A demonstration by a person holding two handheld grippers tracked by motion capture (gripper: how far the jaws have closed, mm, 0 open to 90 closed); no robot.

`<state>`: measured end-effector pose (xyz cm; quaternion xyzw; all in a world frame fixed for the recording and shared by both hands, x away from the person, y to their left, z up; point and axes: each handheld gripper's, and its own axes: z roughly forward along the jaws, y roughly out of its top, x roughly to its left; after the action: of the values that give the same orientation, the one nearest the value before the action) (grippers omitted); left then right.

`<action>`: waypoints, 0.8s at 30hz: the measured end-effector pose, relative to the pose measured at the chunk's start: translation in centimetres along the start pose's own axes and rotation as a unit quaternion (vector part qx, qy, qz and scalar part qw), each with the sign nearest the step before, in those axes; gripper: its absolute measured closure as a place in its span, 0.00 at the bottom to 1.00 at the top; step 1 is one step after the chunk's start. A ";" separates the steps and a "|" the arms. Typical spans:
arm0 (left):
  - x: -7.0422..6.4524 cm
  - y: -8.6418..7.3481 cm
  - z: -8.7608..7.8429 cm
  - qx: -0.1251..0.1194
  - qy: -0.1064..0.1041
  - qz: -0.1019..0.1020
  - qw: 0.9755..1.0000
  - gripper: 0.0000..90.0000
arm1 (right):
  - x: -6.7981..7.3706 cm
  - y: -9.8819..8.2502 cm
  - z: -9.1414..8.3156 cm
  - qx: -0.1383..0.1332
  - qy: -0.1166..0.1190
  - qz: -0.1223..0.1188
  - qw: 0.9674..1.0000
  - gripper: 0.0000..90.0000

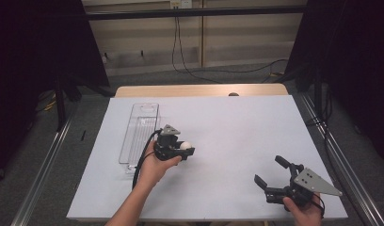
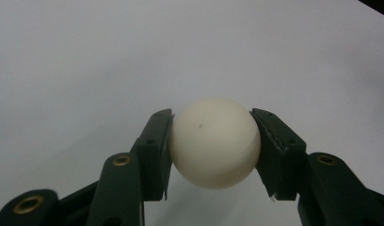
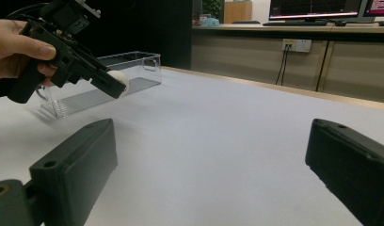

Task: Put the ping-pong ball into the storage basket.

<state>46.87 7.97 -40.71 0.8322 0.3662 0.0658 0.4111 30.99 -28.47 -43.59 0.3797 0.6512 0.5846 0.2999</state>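
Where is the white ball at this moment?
The white ball sits clamped between the jaws of the left gripper, left of the table's middle in the high view, just right of the clear plastic tray.

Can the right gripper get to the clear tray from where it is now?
Probably yes: the right gripper is open, with bare table toward the clear tray, though the left gripper holding the ball sits partly between.

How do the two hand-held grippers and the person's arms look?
Both are black, each topped by a grey three-cornered plate with small holes. The left hand-held gripper trails a black cable; its jaws carry brass-coloured rivets. The right hand-held gripper has blocky pads. The forearms are bare.
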 end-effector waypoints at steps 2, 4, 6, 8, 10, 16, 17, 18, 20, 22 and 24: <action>0.0 0.0 0.0 0.001 0.000 -0.002 1.000 0.57 | 0.0 0.0 0.0 0.000 0.000 0.000 1.000 0.02; 0.0 0.0 0.0 0.000 0.000 -0.003 1.000 0.57 | 0.0 0.0 0.0 0.000 0.000 0.001 1.000 0.02; 0.0 0.0 0.0 0.001 -0.001 -0.003 1.000 0.57 | 0.0 0.0 0.0 -0.001 -0.001 0.000 1.000 0.03; 0.1 0.0 0.0 -0.003 -0.004 -0.002 1.000 0.57 | -0.1 0.0 -0.1 -0.001 -0.001 0.000 1.000 0.02; 0.0 0.0 0.0 -0.003 0.000 -0.003 1.000 0.57 | -0.1 0.0 -0.1 0.000 0.000 -0.002 1.000 0.02; 0.1 0.2 -0.3 0.004 0.003 0.000 1.000 0.57 | 0.0 0.0 0.0 0.000 -0.001 0.001 1.000 0.02; 0.2 0.2 -0.4 0.004 0.002 -0.001 1.000 0.57 | 0.0 0.0 0.0 0.000 0.000 0.001 1.000 0.03; 0.1 0.2 -0.3 0.001 0.003 -0.006 1.000 0.57 | 0.0 0.0 0.0 0.000 0.000 0.001 1.000 0.02; 0.2 0.2 -0.4 0.005 0.004 0.000 1.000 0.57 | 0.0 0.0 0.0 -0.001 -0.001 0.000 1.000 0.02; 0.2 0.3 -0.5 0.006 0.002 0.002 1.000 0.57 | 0.0 0.0 0.0 -0.001 -0.001 0.000 1.000 0.03; 0.2 0.3 -0.4 0.001 0.002 0.000 1.000 0.57 | 0.0 0.0 0.0 0.000 0.000 0.002 1.000 0.03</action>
<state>47.01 8.31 -40.28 0.8324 0.3672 0.0667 0.4097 30.99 -28.52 -43.58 0.3811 0.6504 0.5852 0.2988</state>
